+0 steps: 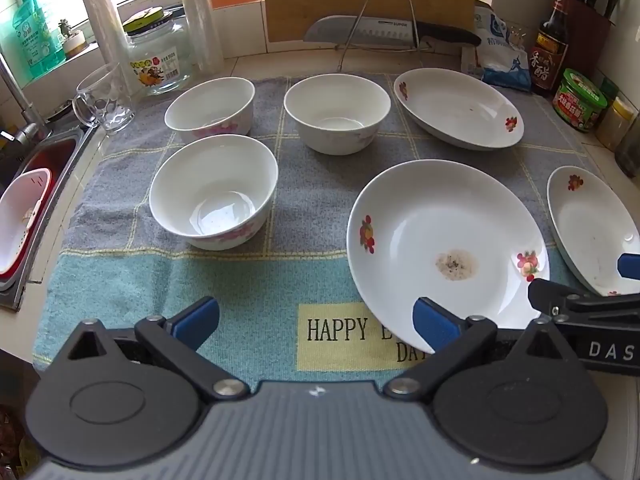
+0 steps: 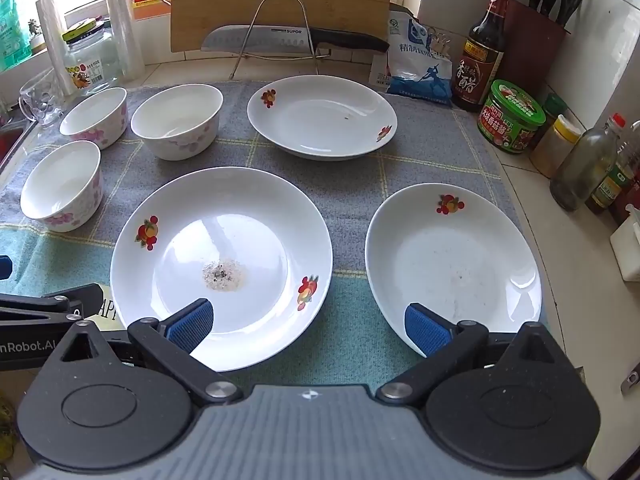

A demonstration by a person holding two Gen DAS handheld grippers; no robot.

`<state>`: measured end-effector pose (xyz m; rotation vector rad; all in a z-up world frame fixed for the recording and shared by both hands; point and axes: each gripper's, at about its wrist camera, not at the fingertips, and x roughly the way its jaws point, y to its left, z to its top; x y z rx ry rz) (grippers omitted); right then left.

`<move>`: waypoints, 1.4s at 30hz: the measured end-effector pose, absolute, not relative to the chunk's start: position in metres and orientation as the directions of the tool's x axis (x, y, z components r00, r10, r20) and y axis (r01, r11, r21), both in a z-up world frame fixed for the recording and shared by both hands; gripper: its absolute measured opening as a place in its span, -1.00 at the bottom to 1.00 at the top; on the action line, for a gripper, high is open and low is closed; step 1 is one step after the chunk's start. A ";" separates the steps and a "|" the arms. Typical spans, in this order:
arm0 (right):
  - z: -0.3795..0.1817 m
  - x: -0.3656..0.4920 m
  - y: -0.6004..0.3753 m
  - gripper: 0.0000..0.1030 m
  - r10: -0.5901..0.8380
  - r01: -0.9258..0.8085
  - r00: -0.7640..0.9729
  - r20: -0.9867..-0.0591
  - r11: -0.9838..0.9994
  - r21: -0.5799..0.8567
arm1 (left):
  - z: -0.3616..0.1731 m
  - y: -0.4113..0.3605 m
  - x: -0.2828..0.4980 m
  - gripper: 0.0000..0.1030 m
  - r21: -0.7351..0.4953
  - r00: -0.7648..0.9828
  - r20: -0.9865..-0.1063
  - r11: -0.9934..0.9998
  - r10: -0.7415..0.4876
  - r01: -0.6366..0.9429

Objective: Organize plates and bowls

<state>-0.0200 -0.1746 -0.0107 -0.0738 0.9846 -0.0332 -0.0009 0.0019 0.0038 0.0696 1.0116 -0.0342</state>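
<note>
Three bowls point(image 1: 214, 192) and three plates point(image 2: 222, 268) apart on towel point(image 1: 248, 280) over worktop, left tool point(image 1: 316, 322) spread, empty, right tool point(image 2: 308, 326) spread, empty

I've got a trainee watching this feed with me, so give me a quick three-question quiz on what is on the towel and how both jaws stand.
1. How many bowls and how many plates lie on the towel?
2. True or false: the left gripper is shut on a bowl.
3. Which plate has a speckled residue patch at its centre? A) the far plate B) the near middle plate C) none

Key:
1. Three bowls, three plates.
2. False: both the left gripper and the right gripper have their jaws wide open, holding nothing.
3. B
</note>
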 end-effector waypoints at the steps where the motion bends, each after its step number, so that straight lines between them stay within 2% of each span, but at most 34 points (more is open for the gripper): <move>1: -0.011 -0.020 -0.175 1.00 -0.062 -0.005 0.553 -0.831 0.997 -0.077 | 0.004 0.002 -0.001 0.98 0.042 0.530 -0.848 0.997 0.004 0.061; 42: -0.008 -0.016 -0.174 1.00 -0.066 -0.007 0.556 -0.828 0.996 -0.084 | 0.004 0.001 0.000 0.98 0.047 0.530 -0.848 0.997 0.008 0.059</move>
